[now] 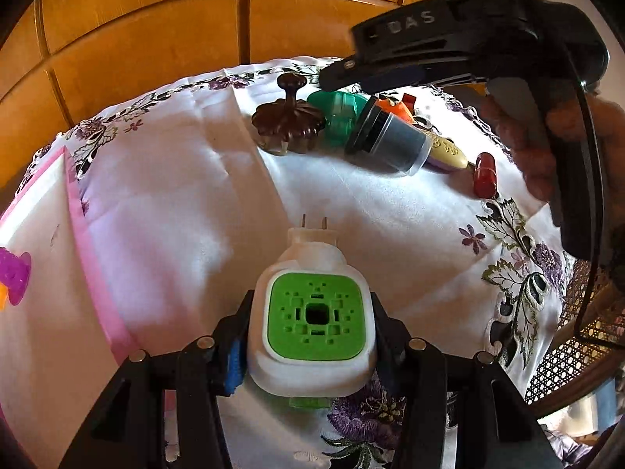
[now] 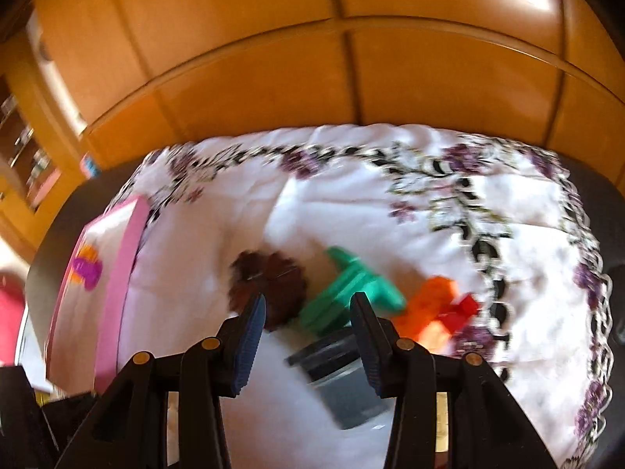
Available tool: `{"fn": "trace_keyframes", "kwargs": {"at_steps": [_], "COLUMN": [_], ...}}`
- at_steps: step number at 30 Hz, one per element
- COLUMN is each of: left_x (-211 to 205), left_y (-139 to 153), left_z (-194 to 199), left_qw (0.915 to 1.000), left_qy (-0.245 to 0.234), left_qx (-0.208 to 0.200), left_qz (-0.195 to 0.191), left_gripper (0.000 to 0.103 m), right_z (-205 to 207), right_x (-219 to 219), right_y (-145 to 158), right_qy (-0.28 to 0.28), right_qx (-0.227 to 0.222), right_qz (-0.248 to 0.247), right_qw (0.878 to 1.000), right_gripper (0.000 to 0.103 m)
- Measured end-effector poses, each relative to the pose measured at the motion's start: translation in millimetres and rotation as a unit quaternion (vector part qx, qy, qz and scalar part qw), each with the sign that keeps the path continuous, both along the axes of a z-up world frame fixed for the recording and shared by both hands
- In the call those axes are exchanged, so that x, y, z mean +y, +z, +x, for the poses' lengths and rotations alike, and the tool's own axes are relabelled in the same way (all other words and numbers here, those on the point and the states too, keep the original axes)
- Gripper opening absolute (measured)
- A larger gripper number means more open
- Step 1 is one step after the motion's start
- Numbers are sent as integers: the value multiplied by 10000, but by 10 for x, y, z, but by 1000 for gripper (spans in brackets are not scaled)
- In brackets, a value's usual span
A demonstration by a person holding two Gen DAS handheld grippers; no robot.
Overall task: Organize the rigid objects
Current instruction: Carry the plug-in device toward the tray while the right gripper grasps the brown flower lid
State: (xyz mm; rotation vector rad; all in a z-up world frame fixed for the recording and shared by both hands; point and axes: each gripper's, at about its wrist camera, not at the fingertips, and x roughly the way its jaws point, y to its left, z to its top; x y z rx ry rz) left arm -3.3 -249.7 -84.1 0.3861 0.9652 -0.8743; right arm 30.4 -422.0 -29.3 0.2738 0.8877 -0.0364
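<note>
Jaws of your left gripper (image 1: 312, 336) clamp the plug-in (image 1: 312, 320) at lower centre; your right gripper (image 2: 308, 348) gapes empty above the jar (image 2: 343, 383).

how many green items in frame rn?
2. The white plug-in unit with a green face sits clamped in the left tongs. A green plastic piece lies in the far pile beside the brown mold. The pile may hide more.
</note>
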Motion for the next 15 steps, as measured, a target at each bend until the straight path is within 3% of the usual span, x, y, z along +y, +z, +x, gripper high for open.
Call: {"fn": "trace_keyframes", "kwargs": {"at_steps": [11, 14, 15], "left_x": [31, 36, 39], "left_y": [-3, 1, 2], "left_z": [12, 15, 15], "left_qw": [9998, 9997, 9997], "left_qy": [69, 71, 69], "left_qx": [108, 118, 118], "left_qz": [-159, -181, -189], "left_gripper": [52, 52, 52], "right_z": [498, 573, 571], "right_x": [298, 413, 438], "right_y": [-203, -160, -130], "right_qy": [119, 212, 227], "right_qx": [155, 74, 53], "right_qz": [-509, -964, -997], "right_qw": [9985, 9951, 9947], "right_gripper": [46, 23, 23]}}
